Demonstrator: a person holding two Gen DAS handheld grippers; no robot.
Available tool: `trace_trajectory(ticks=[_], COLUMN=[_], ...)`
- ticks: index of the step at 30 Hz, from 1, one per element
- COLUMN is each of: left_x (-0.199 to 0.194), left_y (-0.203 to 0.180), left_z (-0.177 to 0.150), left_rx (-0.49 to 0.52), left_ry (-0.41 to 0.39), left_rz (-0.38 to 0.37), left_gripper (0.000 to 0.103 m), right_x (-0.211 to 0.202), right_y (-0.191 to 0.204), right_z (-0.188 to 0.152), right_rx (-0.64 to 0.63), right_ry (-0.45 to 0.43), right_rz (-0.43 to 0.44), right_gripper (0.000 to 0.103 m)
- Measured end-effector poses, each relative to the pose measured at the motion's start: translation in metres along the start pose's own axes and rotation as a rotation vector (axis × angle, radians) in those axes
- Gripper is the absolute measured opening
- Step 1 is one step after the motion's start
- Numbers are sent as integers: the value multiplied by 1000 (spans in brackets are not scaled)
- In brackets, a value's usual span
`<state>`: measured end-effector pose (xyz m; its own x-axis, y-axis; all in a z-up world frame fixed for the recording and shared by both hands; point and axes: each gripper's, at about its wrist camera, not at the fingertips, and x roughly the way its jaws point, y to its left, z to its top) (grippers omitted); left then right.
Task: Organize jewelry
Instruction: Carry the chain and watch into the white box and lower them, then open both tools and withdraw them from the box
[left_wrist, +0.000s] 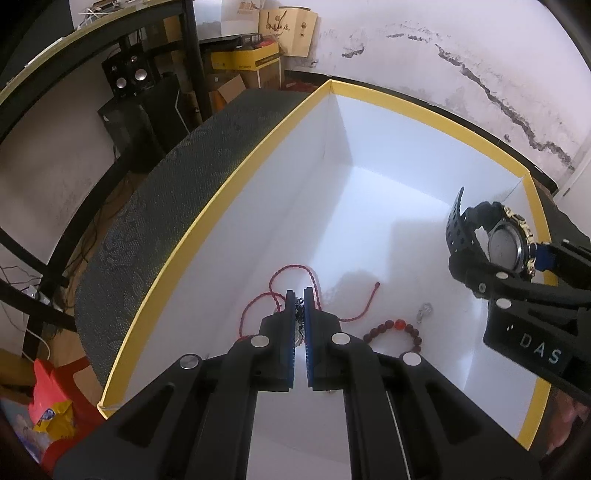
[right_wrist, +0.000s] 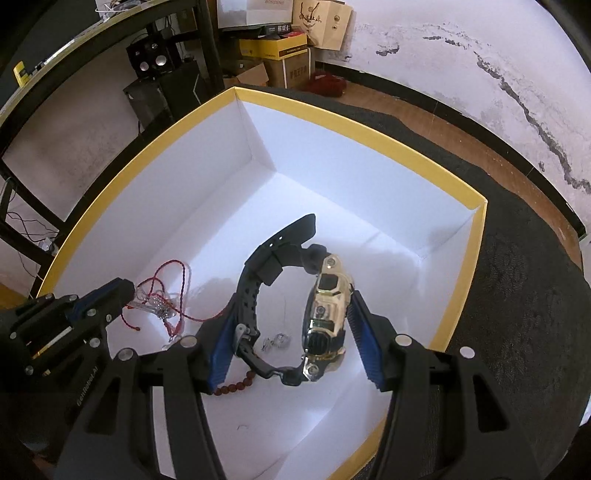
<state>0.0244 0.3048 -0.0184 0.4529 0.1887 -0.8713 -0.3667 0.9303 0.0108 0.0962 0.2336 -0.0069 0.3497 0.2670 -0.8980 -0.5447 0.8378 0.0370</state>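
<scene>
Box: I hold both claws over the yellow-rimmed box (right_wrist: 461, 266), its white floor below them.
Watch: my right claw (right_wrist: 291, 314) clamps the watch (right_wrist: 325, 314) by strap and case; I fear it drops crooked.
Left claw: my left claw (left_wrist: 300, 295), jaws nearly together, pinches a clear trinket (right_wrist: 157, 306) over the red cord (left_wrist: 291, 273).
Contents: bead bracelet (left_wrist: 395, 330), small silver charm (left_wrist: 424, 310) ahead of it.

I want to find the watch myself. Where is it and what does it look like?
Look inside the big white box with the yellow rim. Over its floor, the right claw grips a chunky black-strapped watch with a shiny gold case. Its neighbours are smaller: a red cord and red beads.
</scene>
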Motion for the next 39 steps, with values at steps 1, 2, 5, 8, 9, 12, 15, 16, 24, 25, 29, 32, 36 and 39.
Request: trace_trajectory(ticks=[1, 2, 5, 8, 9, 12, 15, 16, 24, 25, 29, 32, 36, 39], left_x=[0, 0, 2, 3, 4, 4, 5, 5, -5, -12, -22, -29, -42, -55], left_y=[-1, -1, -2, -2, -2, -2, -3, -4, 3, 5, 0, -2, -3, -6], left_z=[0, 0, 0, 0, 0, 1, 1, 1, 3, 3, 7, 6, 4, 2], left_rx=[3, 6, 13, 13, 13, 19, 24, 24, -29, -45, -18, -15, -22, -14], left_ry=[3, 5, 9, 14, 15, 17, 27, 29, 21, -13, -18, -29, -44, -64], left_rz=[-2, -3, 0, 2, 3, 9, 11, 12, -10, -12, -17, -20, -27, -20], left_gripper=[4, 4, 4, 4, 4, 4, 4, 4, 94, 95, 96, 96, 96, 96], right_x=[-1, -1, 1, 3, 5, 8, 10, 11, 0, -1, -11, -24, -46, -68], right_y=[-1, -1, -1, -1, 0, -1, -1, -1, 3, 3, 0, -6, -11, -15], right_z=[0, 1, 2, 5, 6, 8, 11, 12, 25, 28, 31, 31, 26, 16], right_rx=[0, -2, -8, -18, -24, -36, -40, -42, -73, -75, -53, -34, -25, -14], right_ry=[-1, -4, 3, 8, 16, 22, 34, 37, -8, -8, -23, -39, -62, -81], right_rz=[0, -3, -4, -7, -8, -23, -19, -20, -18, -17, -2, 3, 5, 1], right_gripper=[57, 57, 57, 57, 57, 58, 59, 60, 92, 94, 95, 95, 96, 96])
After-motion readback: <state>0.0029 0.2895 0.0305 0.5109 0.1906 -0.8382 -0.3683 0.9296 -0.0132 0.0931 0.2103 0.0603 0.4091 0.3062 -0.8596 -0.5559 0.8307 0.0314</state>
